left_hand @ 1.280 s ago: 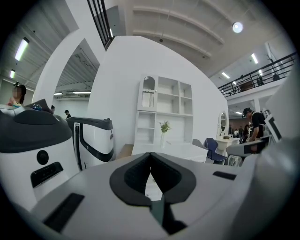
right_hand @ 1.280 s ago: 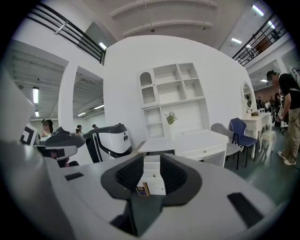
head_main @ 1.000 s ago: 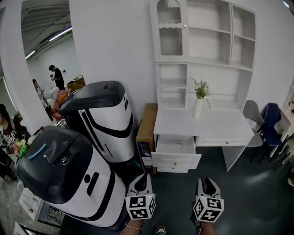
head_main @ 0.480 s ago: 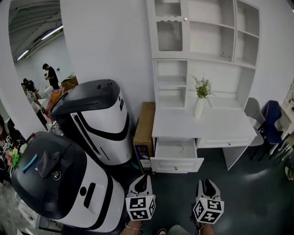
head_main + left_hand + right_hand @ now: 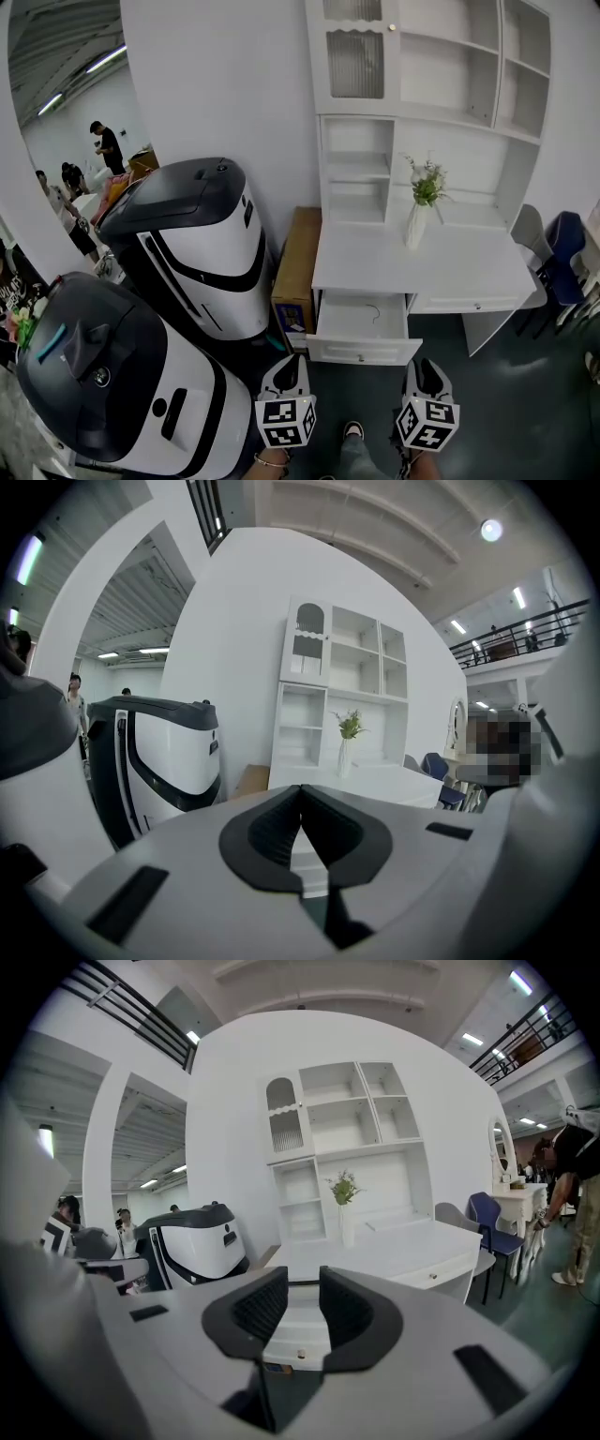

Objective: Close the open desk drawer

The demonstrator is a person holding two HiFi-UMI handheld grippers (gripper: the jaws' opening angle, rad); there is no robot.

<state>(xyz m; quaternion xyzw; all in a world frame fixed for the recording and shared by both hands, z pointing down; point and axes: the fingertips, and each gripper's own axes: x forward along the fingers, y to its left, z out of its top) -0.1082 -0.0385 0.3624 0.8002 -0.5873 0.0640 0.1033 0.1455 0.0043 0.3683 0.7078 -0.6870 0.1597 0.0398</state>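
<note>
Both empty: left tool [image 5: 289, 363] closed, right tool [image 5: 424, 367] parted, short of drawer [image 5: 361, 352] jutting toward them from table [image 5: 422, 267], front edge crosswise, floor [image 5: 375, 389] between.

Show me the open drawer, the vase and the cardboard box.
open drawer [image 5: 375, 351], head view, its white front panel.
vase [image 5: 416, 228], head view, its white body.
cardboard box [image 5: 300, 253], head view, its brown top face.

Bright, even light from long white ceiling strip lamps [image 5: 105, 58]; fisheye bends every edge, black corners ring both gripper views, grey left claw [image 5: 300, 794] looms soft.
</note>
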